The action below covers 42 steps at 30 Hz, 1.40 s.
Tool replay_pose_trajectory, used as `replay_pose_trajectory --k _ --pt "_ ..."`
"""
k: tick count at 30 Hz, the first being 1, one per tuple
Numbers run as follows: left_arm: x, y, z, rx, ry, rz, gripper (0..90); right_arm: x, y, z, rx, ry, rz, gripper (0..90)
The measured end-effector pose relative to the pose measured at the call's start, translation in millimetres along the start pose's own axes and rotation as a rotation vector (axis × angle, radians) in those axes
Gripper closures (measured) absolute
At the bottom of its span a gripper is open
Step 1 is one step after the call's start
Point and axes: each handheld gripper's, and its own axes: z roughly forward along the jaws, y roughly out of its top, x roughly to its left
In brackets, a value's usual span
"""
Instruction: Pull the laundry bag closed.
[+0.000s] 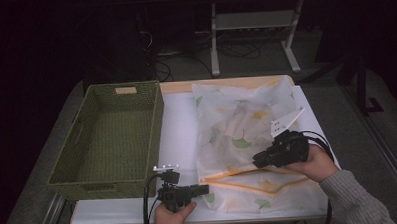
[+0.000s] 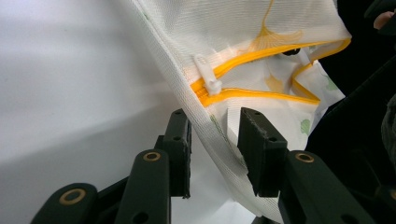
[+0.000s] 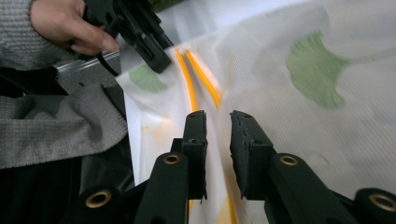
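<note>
A white mesh bag (image 1: pixel 242 125) printed with green and yellow leaves lies on the white table (image 1: pixel 179 127). Its yellow zipper (image 1: pixel 249 176) runs along the near end and is partly undone. My left gripper (image 1: pixel 205 189) points right at the bag's near left corner. In the left gripper view it (image 2: pixel 215 121) stands open with the bag's edge (image 2: pixel 205 126) passing between the jaws, just below the white zipper pull (image 2: pixel 208 77). My right gripper (image 1: pixel 256 161) hovers over the bag's middle, pointing left. In the right gripper view it (image 3: pixel 217 116) has its jaws a narrow gap apart above the mesh (image 3: pixel 299 116), near the zipper (image 3: pixel 196 79).
A green woven basket (image 1: pixel 99 188) stands on the left half of the table, with nothing visible inside. In the right gripper view a hand (image 3: pixel 65 23) holds the other gripper (image 3: pixel 144 37) at the bag's corner, with a grey sleeve (image 3: pixel 46 121) below it. The table's front edge (image 1: pixel 115 222) is close to both hands.
</note>
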Motion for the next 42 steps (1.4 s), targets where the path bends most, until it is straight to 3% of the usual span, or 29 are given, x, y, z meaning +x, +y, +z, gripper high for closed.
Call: replay_pose_trajectory --k 10,23,27,38,42 --pt "-0.4 -2.6 -6.4 -0.024 -0.011 0.041 84.0 21.6 30.6 34.3 0.028 0.025 -0.074 70.8" --pt "-5.7 -1.9 -8.7 -0.040 -0.053 0.075 86.5 19.0 54.2 74.7 0.068 0.058 -0.065 68.7" --pt "-9.4 -2.3 -9.7 -0.040 -0.063 0.102 86.5 17.7 64.6 87.2 0.090 0.075 -0.063 67.2" --pt "-15.4 -1.0 -12.0 -0.035 -0.056 0.156 86.8 3.0 73.0 118.1 0.163 0.200 -0.034 55.1" --pt "-15.8 -0.7 -12.3 -0.032 -0.053 0.173 87.1 -3.2 72.8 124.5 0.166 0.258 -0.011 55.9"
